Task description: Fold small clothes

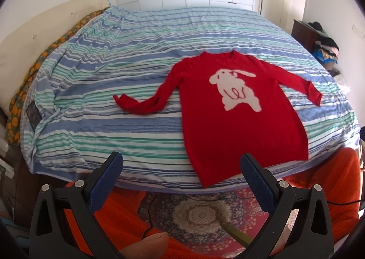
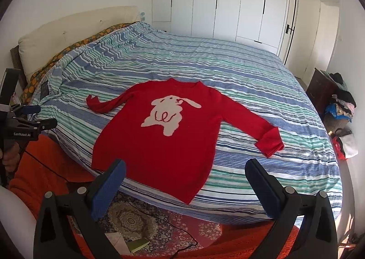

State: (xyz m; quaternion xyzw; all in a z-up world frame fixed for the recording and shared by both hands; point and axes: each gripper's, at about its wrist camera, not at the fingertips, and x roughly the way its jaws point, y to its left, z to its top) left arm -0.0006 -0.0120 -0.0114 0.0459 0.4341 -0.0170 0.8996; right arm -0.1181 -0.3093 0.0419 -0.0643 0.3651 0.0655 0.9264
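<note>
Here we are at the foot of the bed, and the red sweater (image 1: 239, 117) lies face up on the striped bedspread (image 1: 136, 71), white rabbit (image 1: 235, 90) showing, neckline pointing away toward the wardrobes, hem right at the near edge. Both sleeves are thrown out to the sides — the one on the left (image 1: 146, 101) is kinked and bunched at the cuff, the one on the right (image 2: 255, 126) runs straighter, cuff turned over a little.

The left gripper (image 1: 181, 175) hangs over the near edge of the bed with its jaws spread wide, holding nothing. The right gripper (image 2: 186, 181) is the same: wide apart, empty, poised just short of the hem.

Nothing folded yet, I'd say. The sensible opening is a sleeve. Pinch it near the cuff, taking one layer of knit only and none of the bedspread beneath, lift just enough to clear, then lay it flat across the chest. That crumpled left cuff wants straightening first, or the fold will come out lumpy.
</note>
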